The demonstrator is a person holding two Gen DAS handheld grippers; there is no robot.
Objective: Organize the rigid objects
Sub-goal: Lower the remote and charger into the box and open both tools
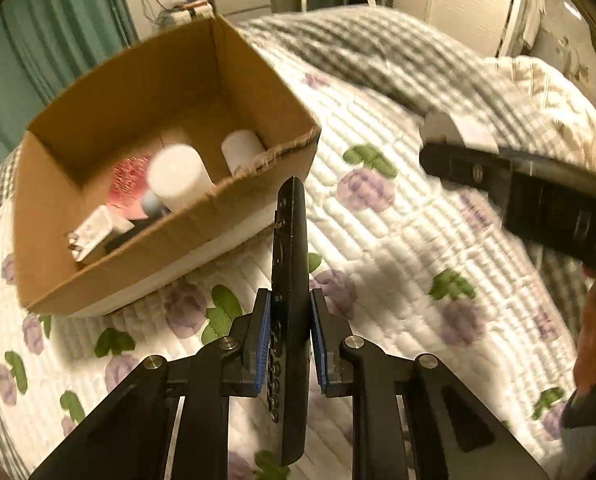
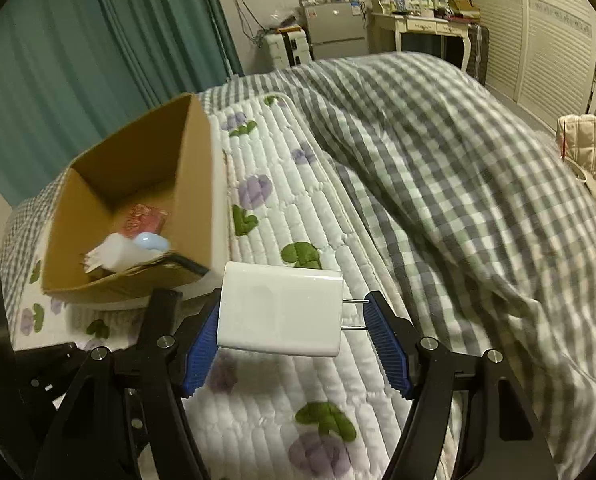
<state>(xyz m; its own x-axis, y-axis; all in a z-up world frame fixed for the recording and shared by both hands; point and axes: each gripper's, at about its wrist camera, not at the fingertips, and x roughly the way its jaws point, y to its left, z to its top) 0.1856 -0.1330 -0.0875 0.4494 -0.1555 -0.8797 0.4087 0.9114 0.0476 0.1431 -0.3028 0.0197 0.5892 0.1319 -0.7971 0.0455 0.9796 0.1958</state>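
My left gripper [image 1: 290,300] is shut on a black remote control [image 1: 290,240], held edge-on between the blue pads with its tip pointing toward the cardboard box [image 1: 138,92]. The box sits on the bed at upper left and holds two white cylinders [image 1: 178,178], a red packet [image 1: 128,184] and a white plug adapter [image 1: 94,232]. My right gripper [image 2: 294,304] is shut on a white charger block [image 2: 274,320], its two metal prongs touching the right pad. It hangs just right of the box [image 2: 138,160]. The right gripper's black arm [image 1: 537,200] shows at the right of the left wrist view.
A quilted white bed cover [image 1: 377,240] with purple and green flowers lies under both grippers. A grey checked blanket [image 2: 437,160] is bunched up to the right. Green curtains [image 2: 78,60] hang behind the box. A dresser and cabinets stand far back.
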